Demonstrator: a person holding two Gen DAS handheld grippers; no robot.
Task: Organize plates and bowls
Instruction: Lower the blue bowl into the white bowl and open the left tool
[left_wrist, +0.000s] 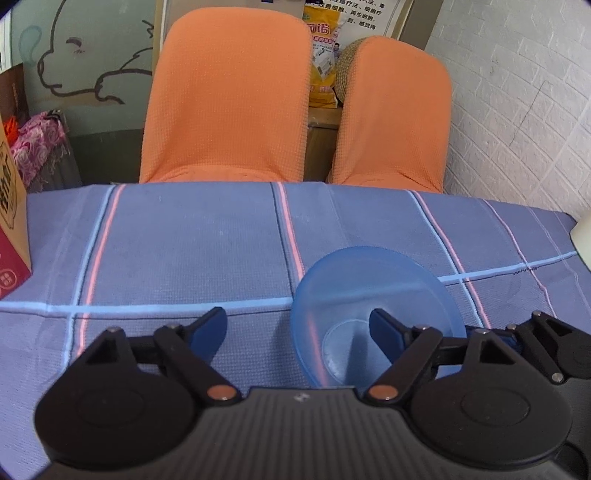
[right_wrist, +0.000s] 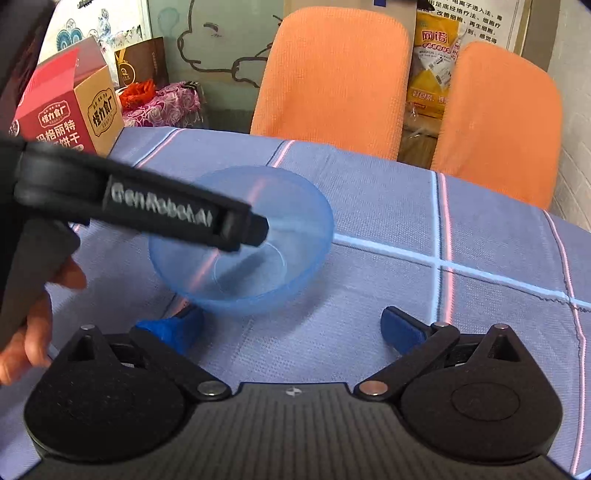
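A clear blue plastic bowl (left_wrist: 373, 295) stands upright on the blue striped tablecloth (left_wrist: 184, 240). My left gripper (left_wrist: 299, 328) is open; its right finger reaches over the rim into the bowl and its left finger stays outside, to the left. In the right wrist view the bowl (right_wrist: 295, 229) lies ahead and to the left, with the left gripper's black body (right_wrist: 147, 206) across it. My right gripper (right_wrist: 291, 328) is open and empty, just short of the bowl, low over the cloth. No plate is in view.
A red and brown cardboard box (right_wrist: 70, 118) stands at the table's left edge. Two orange chairs (left_wrist: 229, 96) sit behind the far edge. A white object (left_wrist: 583, 240) shows at the right edge. A white brick wall is on the right.
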